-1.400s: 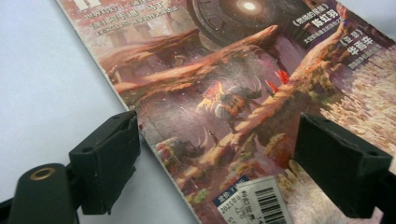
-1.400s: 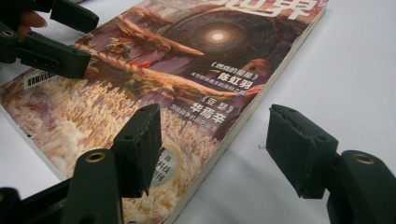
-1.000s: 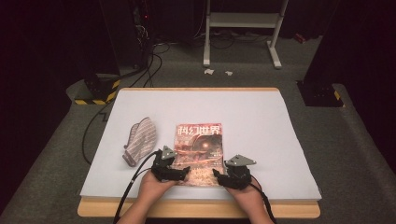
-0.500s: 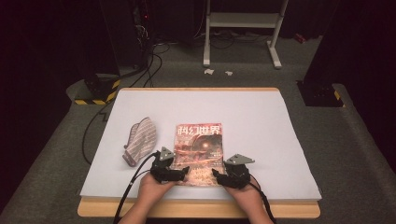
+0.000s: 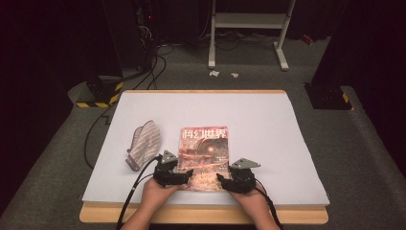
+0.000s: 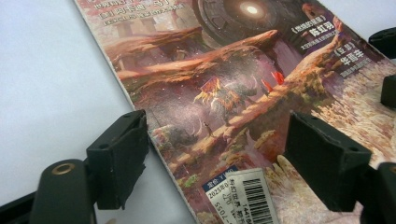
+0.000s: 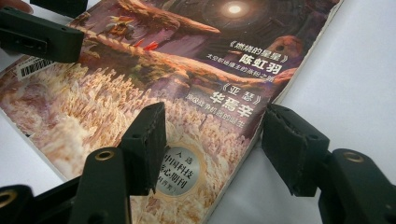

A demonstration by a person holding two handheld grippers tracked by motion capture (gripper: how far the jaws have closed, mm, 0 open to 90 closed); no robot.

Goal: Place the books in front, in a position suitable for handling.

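Glossy rust-red paper magazine (image 5: 204,158) lies flat near the white table's (image 5: 268,124) near edge; left gripper (image 5: 178,176) and right gripper (image 5: 229,181), jaws spread, straddle its near corners, seemingly poised to lift it.

The magazine (image 5: 203,157) lies on the table (image 5: 268,124), near its front edge. The mitt (image 5: 142,143) lies just left of it. The left gripper (image 5: 184,175) and right gripper (image 5: 224,179) straddle its two near corners.
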